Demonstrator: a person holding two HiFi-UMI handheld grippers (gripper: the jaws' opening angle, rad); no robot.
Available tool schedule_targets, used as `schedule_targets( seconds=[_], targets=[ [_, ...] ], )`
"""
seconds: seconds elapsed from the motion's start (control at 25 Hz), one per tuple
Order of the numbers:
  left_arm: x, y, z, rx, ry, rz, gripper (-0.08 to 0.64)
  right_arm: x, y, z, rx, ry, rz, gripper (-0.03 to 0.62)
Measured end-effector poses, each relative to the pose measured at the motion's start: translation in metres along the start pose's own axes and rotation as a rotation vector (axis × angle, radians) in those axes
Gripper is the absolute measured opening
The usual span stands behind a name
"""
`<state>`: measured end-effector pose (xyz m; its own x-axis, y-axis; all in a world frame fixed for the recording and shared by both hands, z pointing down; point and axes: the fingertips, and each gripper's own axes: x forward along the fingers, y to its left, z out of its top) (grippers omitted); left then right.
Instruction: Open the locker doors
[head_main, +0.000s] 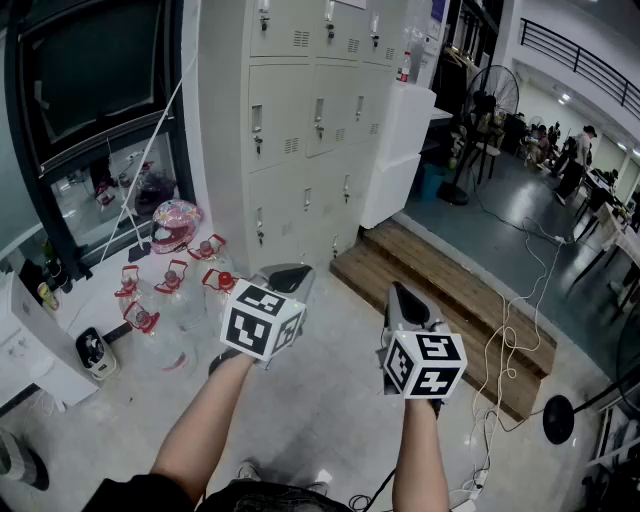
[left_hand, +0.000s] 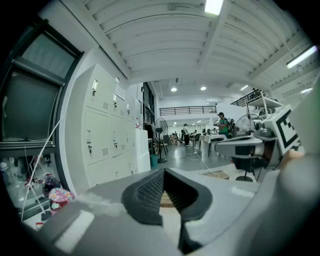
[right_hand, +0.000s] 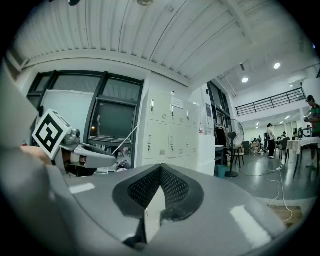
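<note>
Directly ahead of the person, in the upper middle of the head view, stands the bank of pale grey lockers (head_main: 310, 120), every visible door lying flush and shut, each with a small latch and a vent slot. Both grippers are held well short of it, over the speckled floor (head_main: 330, 400), touching nothing. The left gripper (head_main: 289, 273) points toward the lower lockers and tips slightly downward; in the left gripper view its two dark ribbed pads (left_hand: 150, 190) meet at the tips with nothing between them. The right gripper (head_main: 400, 296) sits level beside it, a little nearer the person, and the right gripper view shows its jaws likewise closed together and empty. Each is carried on a bare forearm, marker cube facing up. Against the lockers' right side stands a taller white cabinet (head_main: 400, 150), and a low wooden step (head_main: 450, 300) runs along the floor from its foot. To the lockers' left, below a dark-framed window (head_main: 90, 70), lie a pink helmet (head_main: 175, 222) and a cluster of clear water jugs (head_main: 170, 295) with red handles. Farther right stand a pedestal fan (head_main: 490, 100) and trailing white cables (head_main: 510, 340).
</note>
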<state>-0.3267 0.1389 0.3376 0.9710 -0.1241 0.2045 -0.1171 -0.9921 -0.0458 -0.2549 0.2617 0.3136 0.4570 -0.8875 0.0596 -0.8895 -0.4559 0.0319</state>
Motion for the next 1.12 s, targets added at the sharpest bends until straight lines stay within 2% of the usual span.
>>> schedule_targets(
  seconds=[0.2,0.6,0.84,1.12],
  targets=[
    [0.017,-0.019,-0.002,0.043,0.023,-0.013,0.003,-0.006,-0.022,-0.002,-0.005,-0.008,0.002,0.002],
    [0.051,-0.048,0.005,0.056,0.023,-0.008,0.003,-0.006,-0.06,-0.01,-0.007,-0.004,0.033,0.012],
    [0.072,-0.042,0.012,0.053,0.003,0.028,0.002,0.009,-0.074,-0.013,0.001,-0.002,0.054,0.047],
    [0.114,-0.022,0.007,0.076,0.033,0.012,-0.011,0.055,-0.088,-0.021,0.0,0.027,0.093,0.108]
  ],
)
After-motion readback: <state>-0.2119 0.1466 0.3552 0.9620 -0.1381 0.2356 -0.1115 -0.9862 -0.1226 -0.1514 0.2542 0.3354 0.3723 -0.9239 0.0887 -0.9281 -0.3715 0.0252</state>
